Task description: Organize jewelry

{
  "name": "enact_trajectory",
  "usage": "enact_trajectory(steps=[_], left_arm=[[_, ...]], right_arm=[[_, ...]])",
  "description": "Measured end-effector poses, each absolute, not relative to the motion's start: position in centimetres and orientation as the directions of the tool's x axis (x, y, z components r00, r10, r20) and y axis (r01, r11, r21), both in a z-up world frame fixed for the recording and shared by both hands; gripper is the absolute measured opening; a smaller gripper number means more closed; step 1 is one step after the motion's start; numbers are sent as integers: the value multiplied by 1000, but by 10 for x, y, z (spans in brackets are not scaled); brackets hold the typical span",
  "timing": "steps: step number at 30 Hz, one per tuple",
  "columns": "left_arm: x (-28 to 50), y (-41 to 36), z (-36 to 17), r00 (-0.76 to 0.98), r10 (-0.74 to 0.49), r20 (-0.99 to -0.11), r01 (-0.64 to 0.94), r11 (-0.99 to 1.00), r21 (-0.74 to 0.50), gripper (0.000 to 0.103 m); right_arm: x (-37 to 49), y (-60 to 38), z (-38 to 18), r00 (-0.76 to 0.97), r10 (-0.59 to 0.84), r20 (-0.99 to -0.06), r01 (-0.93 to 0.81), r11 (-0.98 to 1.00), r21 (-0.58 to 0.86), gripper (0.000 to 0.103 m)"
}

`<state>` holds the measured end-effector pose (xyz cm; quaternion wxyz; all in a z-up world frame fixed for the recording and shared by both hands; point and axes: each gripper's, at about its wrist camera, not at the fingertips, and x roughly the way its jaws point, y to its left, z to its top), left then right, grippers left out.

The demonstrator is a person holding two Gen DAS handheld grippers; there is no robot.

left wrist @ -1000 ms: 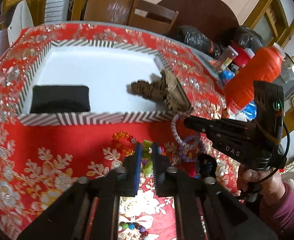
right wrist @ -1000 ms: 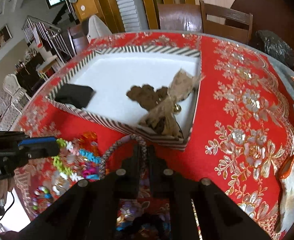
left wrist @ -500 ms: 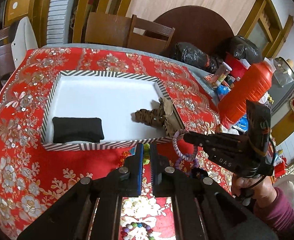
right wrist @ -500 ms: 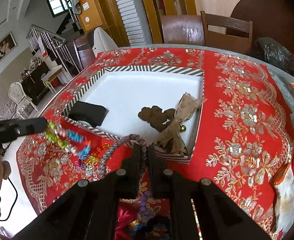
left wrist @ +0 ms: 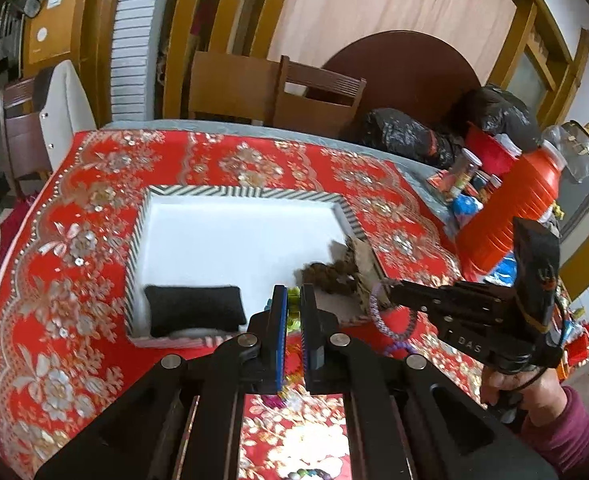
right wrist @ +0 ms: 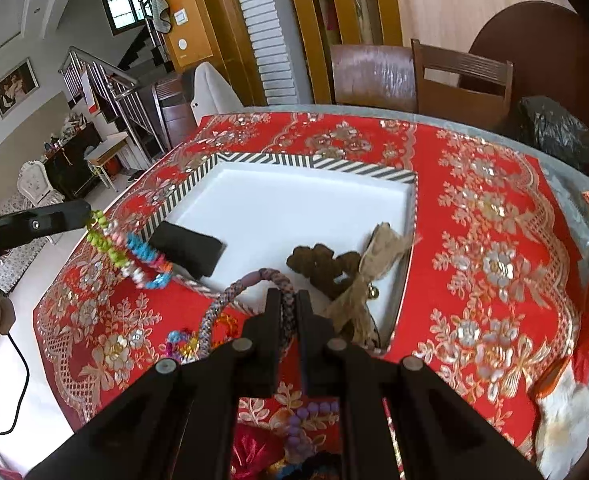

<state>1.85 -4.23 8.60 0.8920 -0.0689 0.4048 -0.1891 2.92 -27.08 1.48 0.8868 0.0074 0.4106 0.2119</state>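
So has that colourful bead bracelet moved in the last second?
Yes. The colourful bead bracelet, pinched by the left gripper, has risen off the red tablecloth toward the striped tray.

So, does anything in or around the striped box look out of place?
Yes. The brown bow ornament lies crumpled in the striped box, spilling over its near rim. More jewelry is loose on the red cloth outside the box.

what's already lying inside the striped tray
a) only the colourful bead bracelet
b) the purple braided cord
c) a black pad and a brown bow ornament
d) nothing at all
c: the black pad and brown bow ornament lie on the white floor of the striped tray, while both bracelets hang from the grippers.
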Motion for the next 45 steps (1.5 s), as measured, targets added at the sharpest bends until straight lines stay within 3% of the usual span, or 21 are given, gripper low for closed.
enact_trajectory(steps=[13,33,45], left_arm=[[70,-20,74,633,-280,-722,192,960,-203,10],[148,8,22,603,-198,-772,49,976,-212,10],[139,26,-11,561,-175,-809,-10,976,-218,10]], right_arm=[[66,-247,16,567,357,-743,-362,917,166,7],[139,-211,-33,493,302,-816,-292,941,172,7],[149,-195,-71,416,294,-861,-284,941,184,11]])
